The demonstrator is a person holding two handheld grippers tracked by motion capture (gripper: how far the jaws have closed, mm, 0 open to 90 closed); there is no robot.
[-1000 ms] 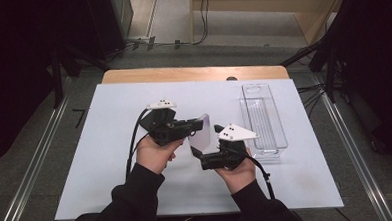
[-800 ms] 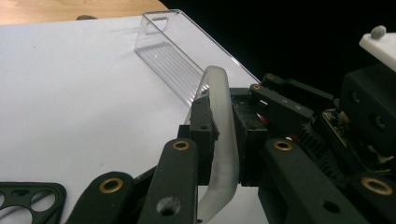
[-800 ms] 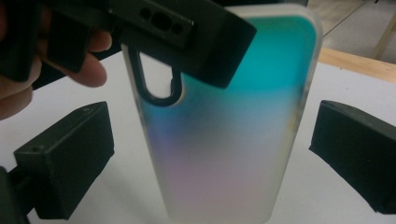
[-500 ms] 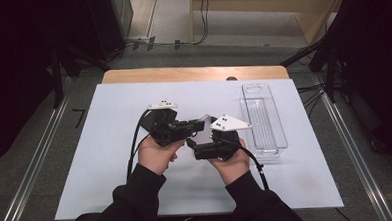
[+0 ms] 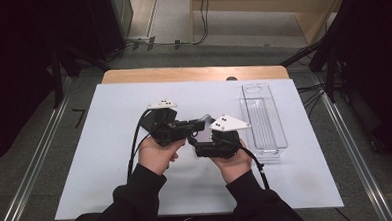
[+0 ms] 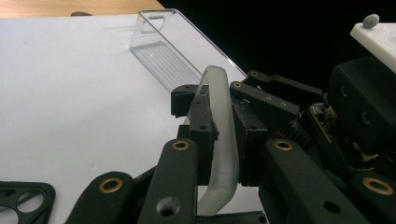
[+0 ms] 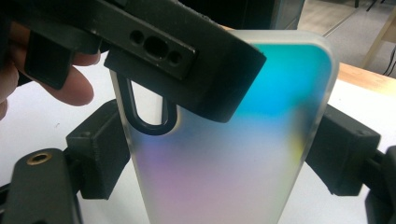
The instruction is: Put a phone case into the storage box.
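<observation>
The worktop (image 5: 111,159) is a broad white sheet, with a strip of bare wood (image 5: 182,74) showing along its far edge. A clear plastic tray (image 5: 262,118) lies flat on the white, long and narrow, lengthwise toward the far edge. A small dark object (image 5: 231,79) sits just beyond the tray's far end, on the line where white meets wood; what it is I can't tell.

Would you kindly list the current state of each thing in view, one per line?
Phone case: held up off the table, iridescent back facing the right gripper's camera.
Left gripper: shut on the phone case across its thickness.
Right gripper: jaws have just been closing, a pad at each long edge of the case.
Clear tray: empty, flat on the table, untouched.
</observation>
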